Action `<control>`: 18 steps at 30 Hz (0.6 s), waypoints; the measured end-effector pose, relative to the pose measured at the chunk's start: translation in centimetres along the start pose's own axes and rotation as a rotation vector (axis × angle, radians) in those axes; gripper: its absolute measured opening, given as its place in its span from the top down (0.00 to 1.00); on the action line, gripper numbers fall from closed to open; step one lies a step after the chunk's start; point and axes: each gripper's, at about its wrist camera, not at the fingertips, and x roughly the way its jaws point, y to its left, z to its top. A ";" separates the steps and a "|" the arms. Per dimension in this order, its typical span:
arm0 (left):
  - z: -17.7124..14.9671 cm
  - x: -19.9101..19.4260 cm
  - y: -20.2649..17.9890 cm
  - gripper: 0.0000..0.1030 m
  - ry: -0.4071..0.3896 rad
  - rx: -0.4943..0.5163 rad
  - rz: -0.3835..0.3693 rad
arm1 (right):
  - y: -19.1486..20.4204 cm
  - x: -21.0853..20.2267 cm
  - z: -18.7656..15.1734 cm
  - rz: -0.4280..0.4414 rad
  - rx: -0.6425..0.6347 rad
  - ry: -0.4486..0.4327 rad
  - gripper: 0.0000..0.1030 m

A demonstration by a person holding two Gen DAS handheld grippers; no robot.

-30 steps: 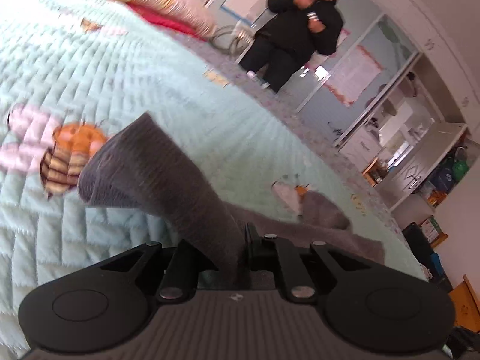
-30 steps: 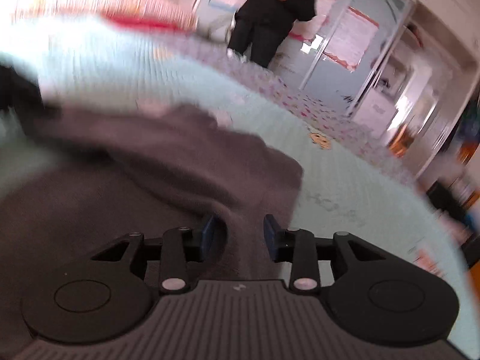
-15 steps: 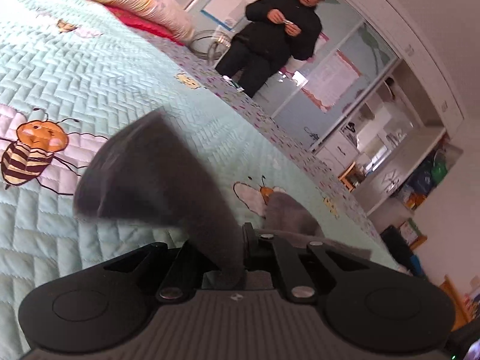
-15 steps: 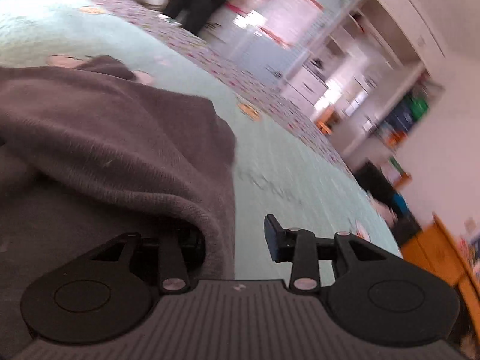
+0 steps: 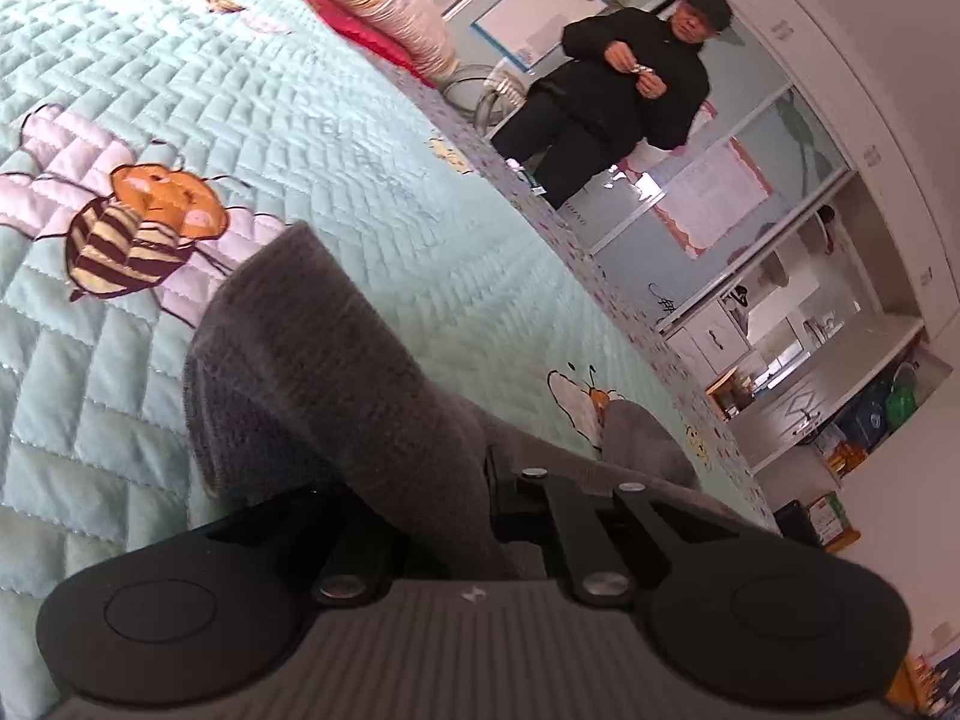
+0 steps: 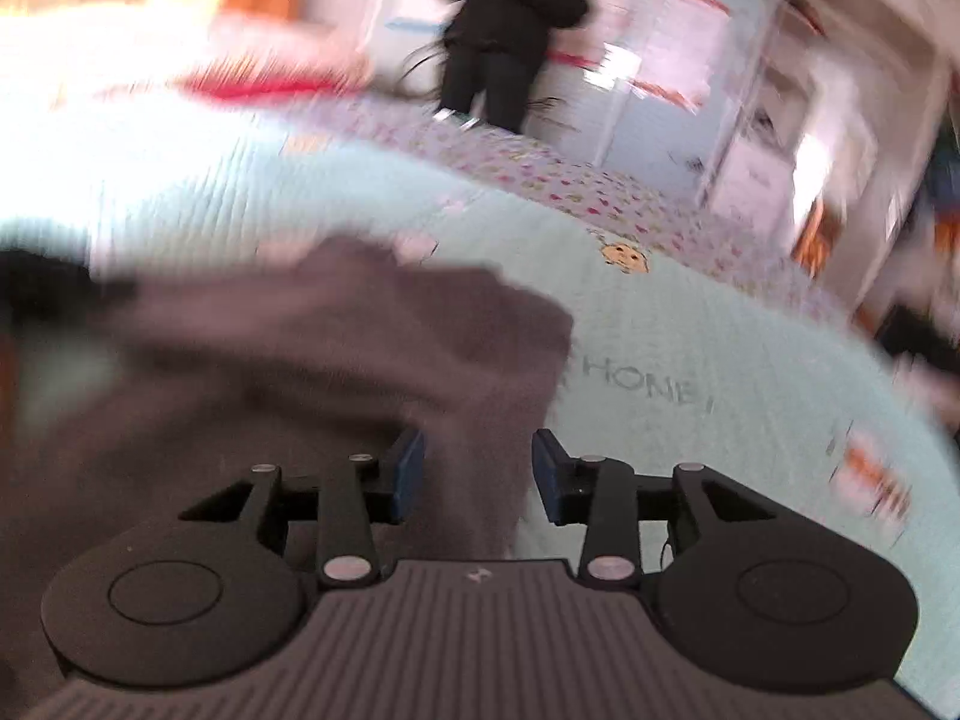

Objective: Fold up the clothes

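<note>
A: Item one, left gripper (image 5: 480, 504)?
B: Jaws clamped on a fold of the grey garment (image 5: 336, 372), which rises in a hump over the mint quilt (image 5: 372, 138), beside a bee print (image 5: 138, 228)

A: Item two, right gripper (image 6: 477, 474)?
B: Blue pads (image 6: 408, 471) apart, having just widened; the grey garment's edge lies between them, unpressed. Blurred. Person in black (image 6: 510, 30) stands beyond the bed

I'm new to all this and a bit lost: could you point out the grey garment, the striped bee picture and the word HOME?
Grey garment (image 5: 336, 372), left wrist view: its raised fold.
Striped bee picture (image 5: 126, 240), left wrist view: its striped body.
Word HOME (image 6: 639, 381), right wrist view: middle letters.
</note>
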 end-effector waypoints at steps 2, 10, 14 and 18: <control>-0.1 0.1 -0.1 0.93 -0.004 0.015 -0.001 | -2.0 2.5 3.4 0.017 0.111 0.043 0.61; -0.3 0.1 -0.2 0.93 -0.028 0.038 -0.017 | -5.4 18.8 17.2 0.004 0.246 0.458 0.60; -0.4 0.1 -0.2 0.92 -0.038 0.035 -0.030 | -4.5 23.2 18.1 -0.087 0.214 0.648 0.59; -0.5 0.0 -0.1 0.90 -0.044 0.034 -0.038 | -4.2 25.6 16.9 -0.094 0.241 0.782 0.60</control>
